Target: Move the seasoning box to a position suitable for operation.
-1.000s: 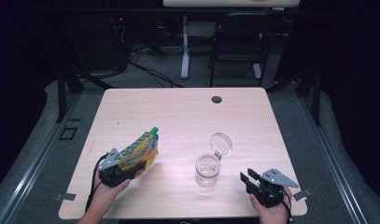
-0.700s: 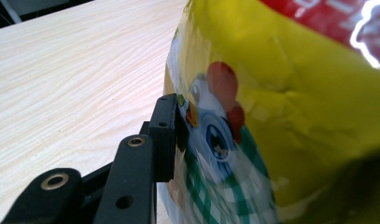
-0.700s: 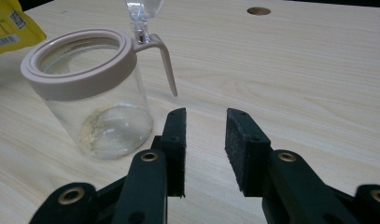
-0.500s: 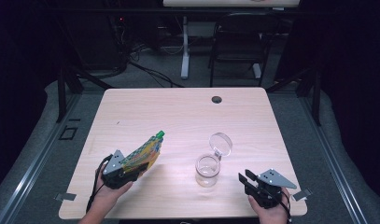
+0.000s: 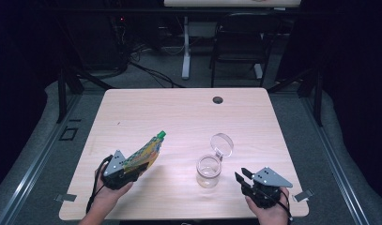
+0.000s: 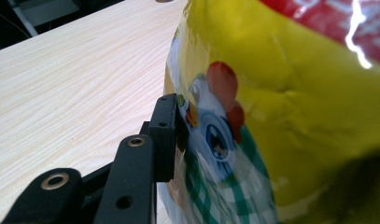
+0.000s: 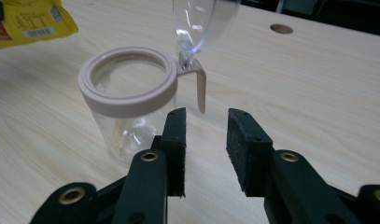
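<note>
Since the pouch [image 5: 142,156] is clamped in the left gripper [image 5: 127,169] and tipped with its green cap [image 5: 161,135] toward the jar [image 5: 209,170], it looks ready to pour; the jar stands on the table [image 5: 179,117] with its lid [image 5: 222,144] up; the right gripper [image 7: 205,140] waits beside it, jaws apart and just been closing on nothing.

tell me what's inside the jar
The jar looks empty: its lid is flipped open and table shows through the clear wall. Glare blurs the very bottom.
</note>
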The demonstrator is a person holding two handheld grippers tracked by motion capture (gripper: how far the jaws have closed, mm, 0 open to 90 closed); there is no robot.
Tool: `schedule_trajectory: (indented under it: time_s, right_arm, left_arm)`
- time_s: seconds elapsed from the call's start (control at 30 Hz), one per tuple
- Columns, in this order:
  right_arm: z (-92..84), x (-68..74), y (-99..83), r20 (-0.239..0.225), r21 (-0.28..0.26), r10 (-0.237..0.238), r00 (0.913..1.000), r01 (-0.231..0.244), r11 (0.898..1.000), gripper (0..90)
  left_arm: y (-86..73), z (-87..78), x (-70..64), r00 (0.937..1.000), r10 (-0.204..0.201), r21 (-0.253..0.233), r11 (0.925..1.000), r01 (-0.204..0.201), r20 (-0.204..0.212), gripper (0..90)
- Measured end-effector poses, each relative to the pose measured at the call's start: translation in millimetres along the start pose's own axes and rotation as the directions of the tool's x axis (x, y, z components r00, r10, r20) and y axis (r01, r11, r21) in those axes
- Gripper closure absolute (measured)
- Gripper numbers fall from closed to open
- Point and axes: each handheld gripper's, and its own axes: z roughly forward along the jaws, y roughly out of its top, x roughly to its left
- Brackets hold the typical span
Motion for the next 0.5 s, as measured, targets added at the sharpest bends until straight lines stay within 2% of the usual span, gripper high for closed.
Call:
schedule_trajectory:
  time_s: [0.17, 0.23, 0.3, 0.5]
  right_arm:
    - [-0.5, 3.0, 10.7, 0.0, -0.024, -0.03, 0.9995, 0.03, 0.999, 67.8]
    - [-1.1, 3.7, 17.2, -0.016, -0.02, -0.042, 0.999, 0.041, 0.999, 67.7]
    - [-0.6, 5.2, 21.5, -0.031, -0.017, -0.028, 0.9991, 0.028, 0.999, 67.0]
    - [2.0, 10.3, 24.8, -0.041, -0.027, -0.032, 0.9987, 0.031, 0.999, 66.0]
  left_arm:
    - [1.7, -0.4, -2.2, 0.9999, 0.016, 0.001, 0.9999, -0.016, -0.004, 64.4]
    - [2.3, -0.3, -3.5, 0.9997, 0.024, 0.004, 0.9997, -0.024, -0.005, 64.4]
    - [2.7, -0.1, -5.1, 0.9995, 0.032, 0.007, 0.9995, -0.032, -0.007, 64.4]
    - [3.7, 0.2, -9.4, 0.9979, 0.063, 0.02, 0.9978, -0.063, -0.017, 64.4]
